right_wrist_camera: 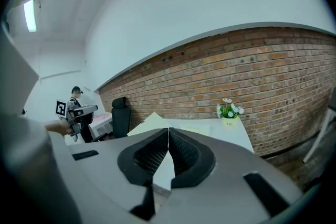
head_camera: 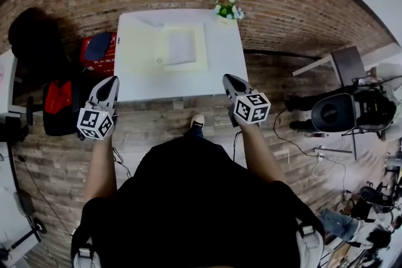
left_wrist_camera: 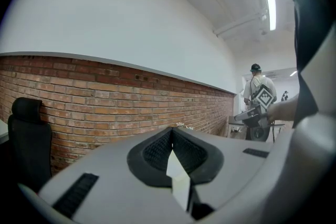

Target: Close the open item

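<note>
The left gripper (left_wrist_camera: 171, 132) has its jaws pressed together at the tips with nothing between them. Only a pale sliver shows through the wedge lower down, too narrow to identify. The right gripper (right_wrist_camera: 168, 131) is likewise closed and empty, and a strip of the white table (right_wrist_camera: 231, 134) shows through its wedge. In the head view the two gripper tips sit over the table's near corners, left and right, and touch nothing.

The pale-yellow case (head_camera: 164, 47) lies open on the left and middle of the table, well ahead of both grippers. Whether it is a box or a folder cannot be told. From the right gripper view only a raised pale flap shows, since the gripper body covers the rest. The left gripper view hides the case entirely.

A small flower pot (head_camera: 227, 10) stands at the table's far edge against the brick wall (right_wrist_camera: 252, 76). A black chair (left_wrist_camera: 29, 136) stands to the left. A person in a cap (left_wrist_camera: 257, 81) stands far off, partly covered by the right gripper held in front of them.
</note>
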{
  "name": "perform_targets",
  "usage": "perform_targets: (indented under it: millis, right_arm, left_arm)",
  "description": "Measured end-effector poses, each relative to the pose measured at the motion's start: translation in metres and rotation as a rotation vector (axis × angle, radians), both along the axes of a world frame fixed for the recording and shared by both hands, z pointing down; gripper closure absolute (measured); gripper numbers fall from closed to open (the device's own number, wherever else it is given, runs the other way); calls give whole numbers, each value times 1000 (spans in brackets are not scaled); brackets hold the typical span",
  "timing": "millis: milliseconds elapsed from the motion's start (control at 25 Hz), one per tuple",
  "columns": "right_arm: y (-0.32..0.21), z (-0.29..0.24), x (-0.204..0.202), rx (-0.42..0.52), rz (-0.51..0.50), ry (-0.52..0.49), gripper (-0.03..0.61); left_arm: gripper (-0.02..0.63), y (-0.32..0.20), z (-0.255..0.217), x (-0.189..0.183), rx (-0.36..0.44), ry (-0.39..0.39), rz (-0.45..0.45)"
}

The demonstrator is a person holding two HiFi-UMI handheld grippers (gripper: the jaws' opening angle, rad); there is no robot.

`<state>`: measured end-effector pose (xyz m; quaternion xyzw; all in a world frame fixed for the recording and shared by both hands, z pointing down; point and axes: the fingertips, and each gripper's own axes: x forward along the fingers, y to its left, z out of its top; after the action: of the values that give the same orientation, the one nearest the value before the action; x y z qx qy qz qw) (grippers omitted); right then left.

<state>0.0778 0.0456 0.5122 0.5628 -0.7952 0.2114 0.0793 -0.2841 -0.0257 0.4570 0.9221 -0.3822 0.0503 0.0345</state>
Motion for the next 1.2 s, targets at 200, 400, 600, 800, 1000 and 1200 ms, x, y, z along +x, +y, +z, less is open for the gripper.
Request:
perform_targets:
  millis: [200, 400, 600, 800, 1000, 1200]
  right_arm:
    - [-14, 3, 8, -7, -19, -1, 554]
    - [-30, 6, 16, -13, -40, -5, 555]
    - [-46, 7, 18, -14, -62, -8, 555]
    - [-60, 8, 20, -22, -86, -4, 555]
    - [-73, 11, 26, -30, -99, -2, 555]
    - [-87, 13, 31, -33, -110, -2, 555]
  left_arm:
    - [603, -10, 0, 8, -1, 0, -17]
    - [603, -19, 1, 14, -1, -4, -35]
    - [603, -25, 1, 12, -5, -9, -61]
    - [603, -33, 1, 15, -9, -8, -86]
    - [601, -42, 3, 20, -16, -5, -97]
    - [601, -52, 4, 25, -19, -6, -109]
